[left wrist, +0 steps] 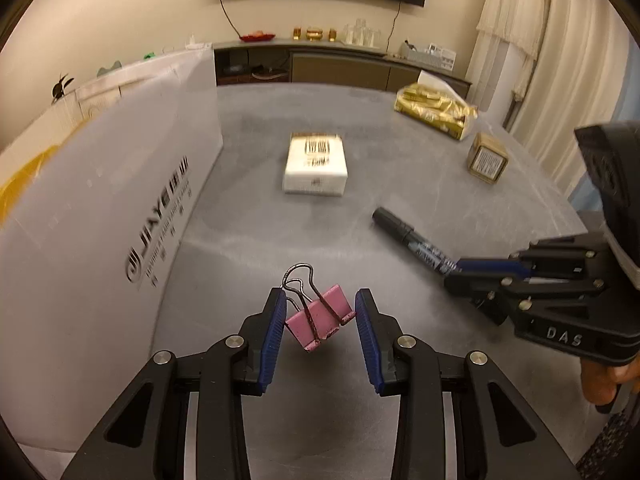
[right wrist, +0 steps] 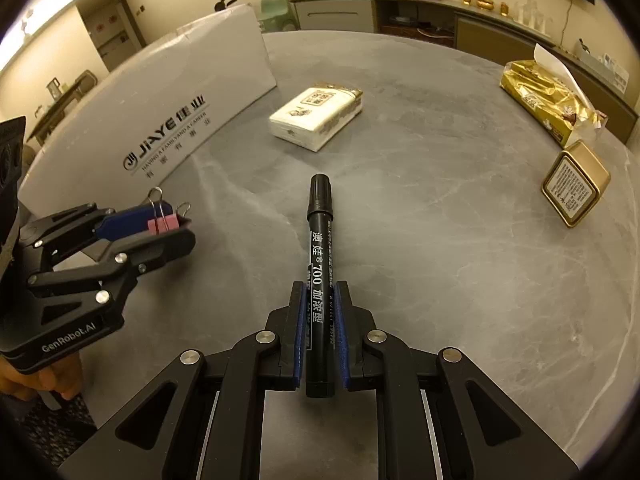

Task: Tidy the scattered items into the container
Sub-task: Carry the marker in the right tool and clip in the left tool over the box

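**Both loads lifted, neither yet boxed**

Evidently you had both tools loaded at inspection. Your left gripper (left wrist: 320,330) was clamped on the pink binder clip (left wrist: 320,320), which hung tilted between the blue pads at lower centre of the left wrist view, clear of the table (left wrist: 400,140). Your right gripper (right wrist: 320,320) was clenched on the black marker (right wrist: 320,248), gripped near its tail with the capped end pointing up-frame.

The white carton (left wrist: 100,200), judged to be the container, filled the left side of the left wrist view. Only its printed side wall was visible; its opening and contents could not be seen.

Advice for the step in hand: carry each load above the carton's top edge before you release, since the clip was held skew and by little and could slip. Keep the marker level, as most of its length overhung the pads.

Still on the table: a white tissue pack (right wrist: 316,116) at centre, a gold tin (right wrist: 576,184) and a gold tissue packet (right wrist: 548,96) at right.
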Motion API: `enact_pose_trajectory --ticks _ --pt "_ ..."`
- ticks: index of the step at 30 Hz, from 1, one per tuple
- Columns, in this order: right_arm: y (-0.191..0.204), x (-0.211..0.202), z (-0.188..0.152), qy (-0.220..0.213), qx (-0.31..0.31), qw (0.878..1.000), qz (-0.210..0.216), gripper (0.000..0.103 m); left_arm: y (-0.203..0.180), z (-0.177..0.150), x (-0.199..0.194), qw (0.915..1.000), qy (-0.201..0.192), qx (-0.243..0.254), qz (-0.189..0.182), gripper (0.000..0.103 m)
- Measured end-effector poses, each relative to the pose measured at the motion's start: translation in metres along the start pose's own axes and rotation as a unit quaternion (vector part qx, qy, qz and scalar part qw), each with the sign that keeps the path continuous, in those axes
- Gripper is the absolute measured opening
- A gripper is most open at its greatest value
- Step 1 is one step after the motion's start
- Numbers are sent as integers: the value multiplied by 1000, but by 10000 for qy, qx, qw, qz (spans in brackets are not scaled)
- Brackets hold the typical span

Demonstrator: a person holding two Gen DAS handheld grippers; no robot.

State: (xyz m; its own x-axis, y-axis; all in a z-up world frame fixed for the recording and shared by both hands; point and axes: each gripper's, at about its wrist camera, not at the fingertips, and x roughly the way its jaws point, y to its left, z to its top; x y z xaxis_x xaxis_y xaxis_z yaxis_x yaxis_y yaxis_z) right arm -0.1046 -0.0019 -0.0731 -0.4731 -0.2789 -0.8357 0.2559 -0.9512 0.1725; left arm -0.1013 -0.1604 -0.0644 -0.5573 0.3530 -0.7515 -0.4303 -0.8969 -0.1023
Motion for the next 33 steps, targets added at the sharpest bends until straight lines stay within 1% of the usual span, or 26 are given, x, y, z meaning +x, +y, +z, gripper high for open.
enact_pose_trajectory --ticks 9,17,26,33 --pt "2 -8 5 -48 253 9994 239 14 -2 12 -21 9994 -279 -13 -190 37" --pt "20 -23 12 -201 189 9991 332 14 3 24 -44 9980 -550 -117 -300 37" --pt "41 -39 20 -368 116 9984 405 14 10 42 -80 9933 -1019 -221 -495 37" --pt "54 -51 26 -499 90 9978 420 14 22 48 -97 9907 -1181 -352 -577 37"
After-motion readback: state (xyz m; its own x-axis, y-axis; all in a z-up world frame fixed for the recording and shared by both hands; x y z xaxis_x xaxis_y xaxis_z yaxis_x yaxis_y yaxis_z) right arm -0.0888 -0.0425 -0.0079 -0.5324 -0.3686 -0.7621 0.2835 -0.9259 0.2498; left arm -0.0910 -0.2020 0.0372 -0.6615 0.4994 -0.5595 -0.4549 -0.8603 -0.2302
